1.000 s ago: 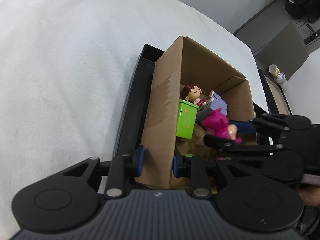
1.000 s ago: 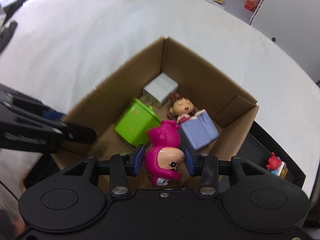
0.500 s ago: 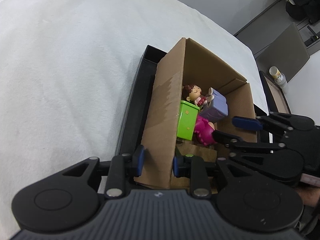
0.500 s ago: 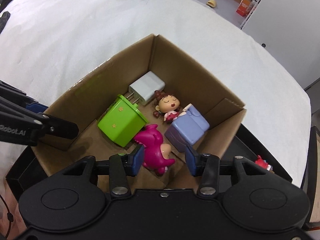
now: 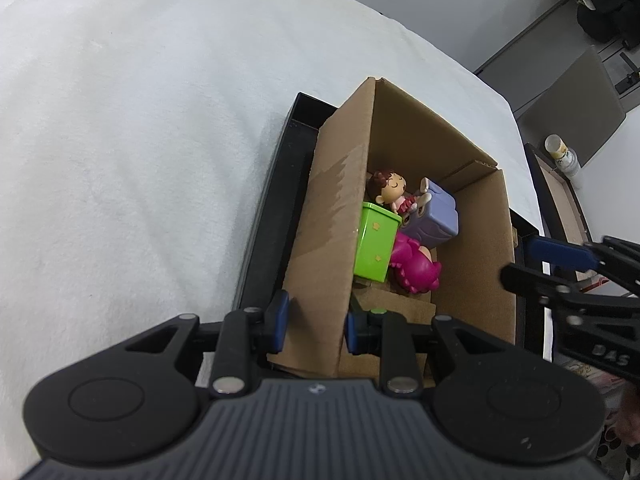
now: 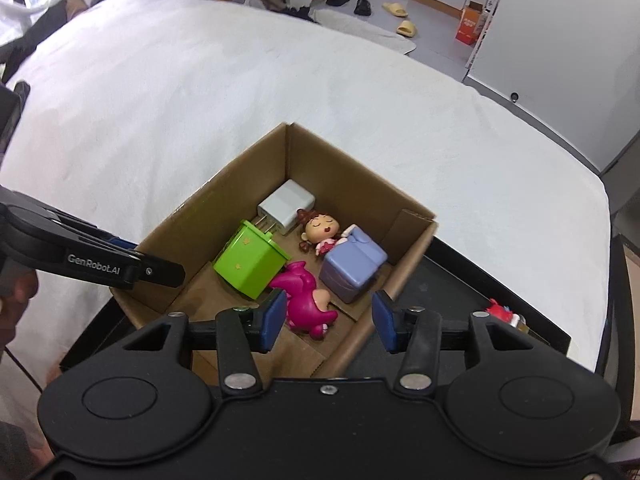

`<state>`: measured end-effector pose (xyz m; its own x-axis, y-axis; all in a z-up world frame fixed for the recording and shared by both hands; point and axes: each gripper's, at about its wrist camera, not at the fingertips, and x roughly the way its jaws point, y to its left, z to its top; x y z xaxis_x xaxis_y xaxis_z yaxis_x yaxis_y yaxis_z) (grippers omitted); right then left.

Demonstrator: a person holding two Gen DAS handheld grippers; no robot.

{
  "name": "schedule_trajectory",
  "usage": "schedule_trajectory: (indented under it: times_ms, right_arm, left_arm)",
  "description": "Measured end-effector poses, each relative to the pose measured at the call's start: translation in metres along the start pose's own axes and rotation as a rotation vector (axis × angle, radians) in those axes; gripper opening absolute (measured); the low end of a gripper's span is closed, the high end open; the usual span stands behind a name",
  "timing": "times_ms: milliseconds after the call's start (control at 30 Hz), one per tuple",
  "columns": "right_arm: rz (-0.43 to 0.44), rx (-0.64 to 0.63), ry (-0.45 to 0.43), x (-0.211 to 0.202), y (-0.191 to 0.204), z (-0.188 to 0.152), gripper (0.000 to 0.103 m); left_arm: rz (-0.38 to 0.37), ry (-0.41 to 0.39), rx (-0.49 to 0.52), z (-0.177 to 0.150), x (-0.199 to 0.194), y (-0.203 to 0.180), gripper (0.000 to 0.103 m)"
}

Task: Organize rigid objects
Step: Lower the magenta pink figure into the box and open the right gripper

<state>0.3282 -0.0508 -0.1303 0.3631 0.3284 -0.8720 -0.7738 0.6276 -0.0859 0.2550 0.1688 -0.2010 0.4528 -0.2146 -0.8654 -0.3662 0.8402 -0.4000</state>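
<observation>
An open cardboard box (image 6: 352,176) stands in a black tray (image 6: 452,292). Inside lie a pink figure (image 6: 304,300), a green cube (image 6: 252,262), a sleeping doll (image 6: 322,230), a purple block (image 6: 354,266) and a white charger (image 6: 286,206). My left gripper (image 5: 314,320) is shut on the box's near left wall (image 5: 332,220), one pad outside and one inside. My right gripper (image 6: 330,320) hovers above the box's near corner, its jaws opening, with nothing pressed between the pads. The pink figure (image 5: 416,270) lies free on the box floor beside the green cube (image 5: 376,244).
A small red figure (image 6: 500,310) sits in the tray to the right of the box. White bedding (image 6: 240,92) surrounds the tray. Beyond the bed are slippers (image 6: 406,28) on the floor and a grey chair (image 5: 572,116).
My right gripper let go of the pink figure, which dropped onto the box floor, then rose and drew back while its jaws widened. The left gripper kept its hold on the wall.
</observation>
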Motion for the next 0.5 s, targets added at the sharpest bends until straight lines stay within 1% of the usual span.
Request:
schedule_trajectory:
  times_ms: [267, 500]
  right_arm:
    - [0.011, 0.094, -0.037, -0.019, -0.036, -0.02, 0.049]
    - [-0.036, 0.158, -0.037, -0.024, -0.063, -0.04, 0.05]
  left_arm:
    - [0.005, 0.0, 0.0, 0.0, 0.0, -0.001, 0.026]
    - [0.006, 0.004, -0.001, 0.001, 0.001, -0.001, 0.026]
